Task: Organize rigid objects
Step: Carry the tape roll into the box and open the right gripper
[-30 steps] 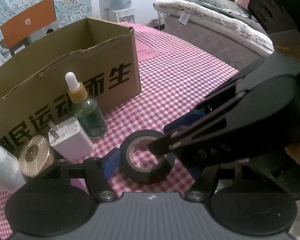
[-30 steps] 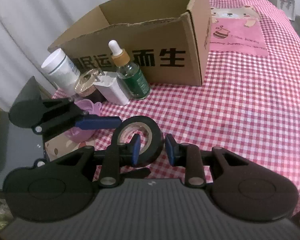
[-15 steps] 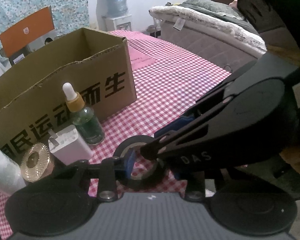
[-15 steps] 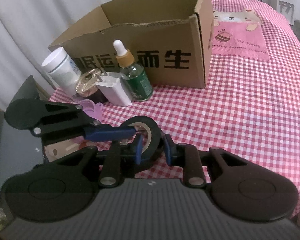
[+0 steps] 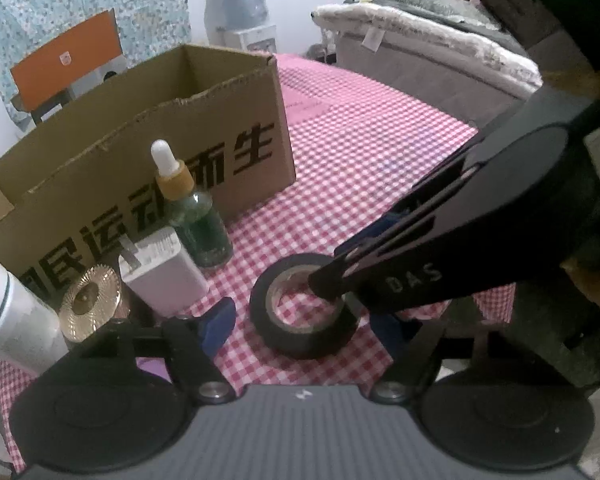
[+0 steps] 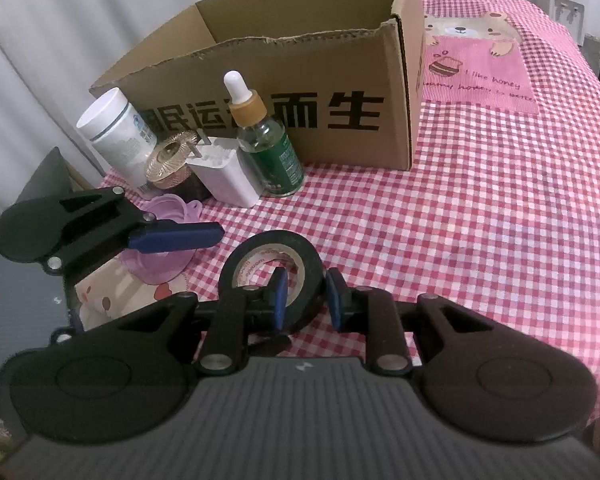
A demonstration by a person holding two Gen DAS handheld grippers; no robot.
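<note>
While the tape roll (image 6: 271, 270), lying on the checked cloth in front of the cardboard box (image 6: 284, 92), is pinched through its wall by the right gripper (image 6: 306, 298) and the left gripper (image 5: 304, 324) is being opened around it without contact, the thin-walled roll could be tipped or dropped on lifting.

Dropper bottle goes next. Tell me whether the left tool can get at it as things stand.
Probably yes: the left tool, its jaws opening, holds nothing, and bare cloth leads to the dropper bottle. The charger stands close beside it.

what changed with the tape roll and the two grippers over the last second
The left gripper closed toward the black tape roll and its jaws are opening again, pads clear of it. The right gripper stayed clamped on the roll's wall. The box and bottles did not move.
</note>
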